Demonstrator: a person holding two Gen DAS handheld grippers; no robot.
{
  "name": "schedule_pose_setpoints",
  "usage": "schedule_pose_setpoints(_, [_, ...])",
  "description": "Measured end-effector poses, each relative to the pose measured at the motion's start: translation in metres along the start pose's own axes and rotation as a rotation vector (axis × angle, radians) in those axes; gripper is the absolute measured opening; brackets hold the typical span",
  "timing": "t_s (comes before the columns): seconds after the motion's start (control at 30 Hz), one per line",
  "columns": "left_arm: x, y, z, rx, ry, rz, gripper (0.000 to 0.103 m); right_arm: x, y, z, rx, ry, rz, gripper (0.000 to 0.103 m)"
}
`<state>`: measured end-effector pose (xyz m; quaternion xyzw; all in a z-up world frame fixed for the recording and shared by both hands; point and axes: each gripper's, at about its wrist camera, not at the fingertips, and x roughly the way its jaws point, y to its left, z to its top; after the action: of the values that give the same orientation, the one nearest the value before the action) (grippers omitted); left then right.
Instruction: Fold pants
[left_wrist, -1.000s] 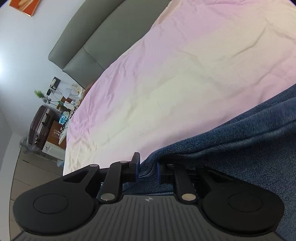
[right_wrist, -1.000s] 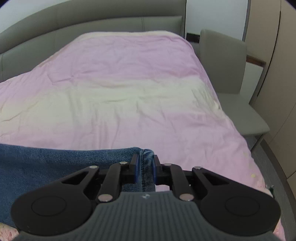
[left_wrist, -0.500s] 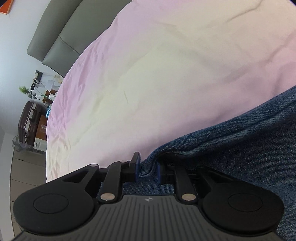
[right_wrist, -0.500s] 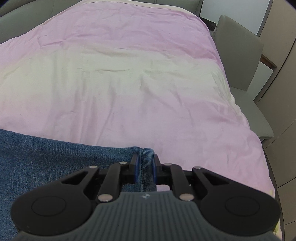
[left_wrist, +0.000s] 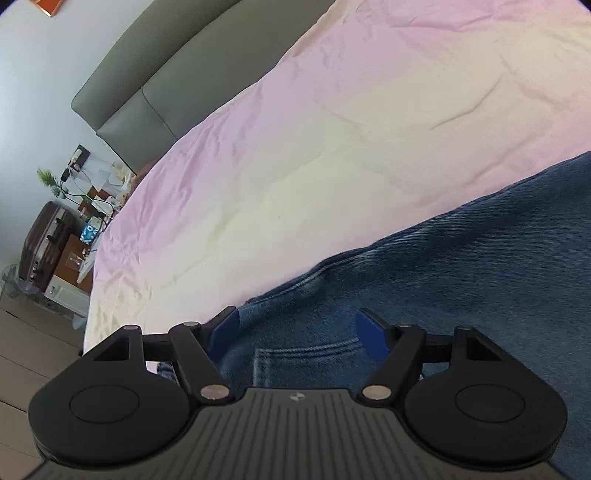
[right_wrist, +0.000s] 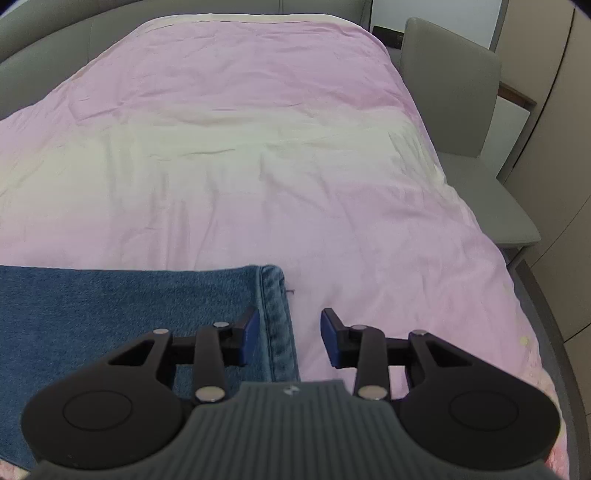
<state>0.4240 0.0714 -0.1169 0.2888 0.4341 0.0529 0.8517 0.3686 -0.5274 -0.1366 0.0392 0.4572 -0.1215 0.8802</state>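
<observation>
We begin with the bed (right_wrist: 295, 166), whose pink-and-cream cover fills most of both views and lies fairly smooth, with only shallow creases. A grey headboard (left_wrist: 177, 77) curves along its far side, and a grey chair (right_wrist: 461, 122) stands just beside the bed's right edge.

On the near part of the cover lie the pants (right_wrist: 122, 314), blue denim, spread flat rather than bunched. In the right wrist view a leg ends in a stitched hem (right_wrist: 277, 317), and its top edge runs straight across the cover. In the left wrist view we see the other end of the denim, with a heavy seam and what looks like a pocket edge (the waist end, we would guess).

The left gripper (left_wrist: 299, 332) hovers over that end with its jaws opening, already spread wide; denim lies beneath the gap, but the blue pads press on nothing. The right gripper (right_wrist: 290, 339) is opening too, less widely: the hem sits just inside its left-hand pad, untouched as far as we can tell, and bare cover shows under the rest of the gap.

Our reading is that one fold has just been laid down and let go. Whether the denim is doubled under itself we cannot confirm from these angles. What seems left is at least one more fold to shorten the length, then a smoothing.
</observation>
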Motion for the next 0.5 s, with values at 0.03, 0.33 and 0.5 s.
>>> schedule_pose_setpoints(0.03, [-0.010, 0.000, -0.005, -0.009, -0.012, -0.019, 0.082, -0.007, -0.004, -0.007, 0.013, 0.002, 0.009, 0.032])
schedule_pose_setpoints(0.33, [-0.086, -0.010, -0.072, -0.119, -0.045, -0.226, 0.076, -0.026, -0.048, -0.070, 0.240, 0.076, 0.093, 0.026])
schedule_pose_setpoints(0.5, [-0.100, -0.034, -0.111, -0.125, -0.021, -0.301, 0.075, -0.016, -0.061, -0.093, 0.404, 0.083, 0.175, 0.026])
